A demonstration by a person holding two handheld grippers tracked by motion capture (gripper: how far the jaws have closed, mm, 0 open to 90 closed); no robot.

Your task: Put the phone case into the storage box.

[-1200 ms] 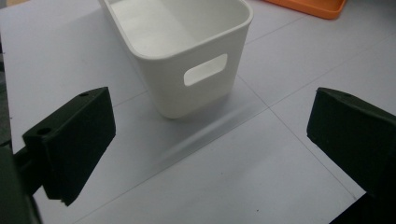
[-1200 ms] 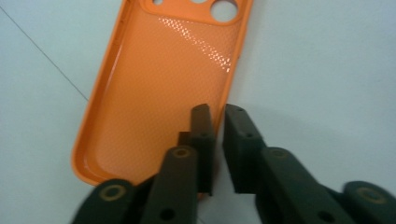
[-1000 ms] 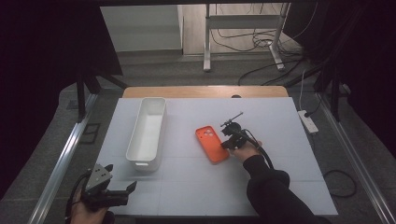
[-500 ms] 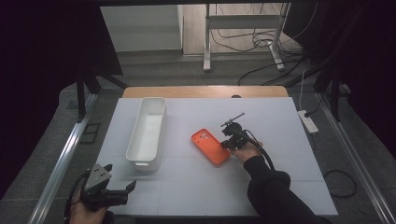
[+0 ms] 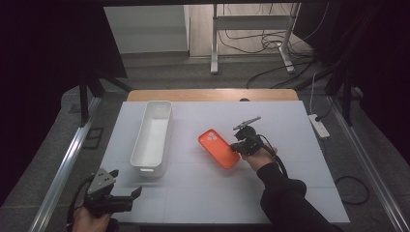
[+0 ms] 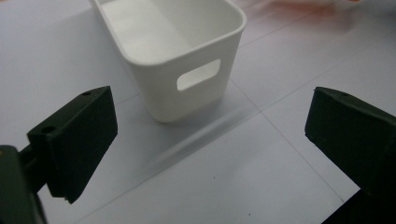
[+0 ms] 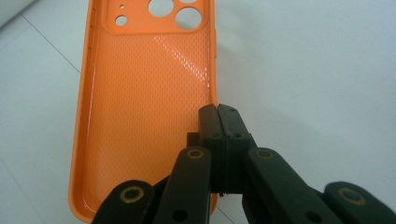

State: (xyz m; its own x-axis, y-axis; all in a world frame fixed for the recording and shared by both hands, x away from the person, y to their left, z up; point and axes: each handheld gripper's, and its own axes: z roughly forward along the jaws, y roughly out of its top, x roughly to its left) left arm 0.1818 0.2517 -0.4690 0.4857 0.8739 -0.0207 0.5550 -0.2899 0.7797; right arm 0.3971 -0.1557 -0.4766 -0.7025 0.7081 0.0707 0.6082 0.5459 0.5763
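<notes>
Right gripper view: case's (image 7: pixel 144 102) mesh-textured inside.

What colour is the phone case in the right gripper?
Orange phone case; clearest in the right gripper view.

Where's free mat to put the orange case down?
Bare mat lies between the bin and the case, along the near edge between the left claw and the sleeve, and right of the right claw toward the power strip. Crowded only around the case and right claw.
</notes>
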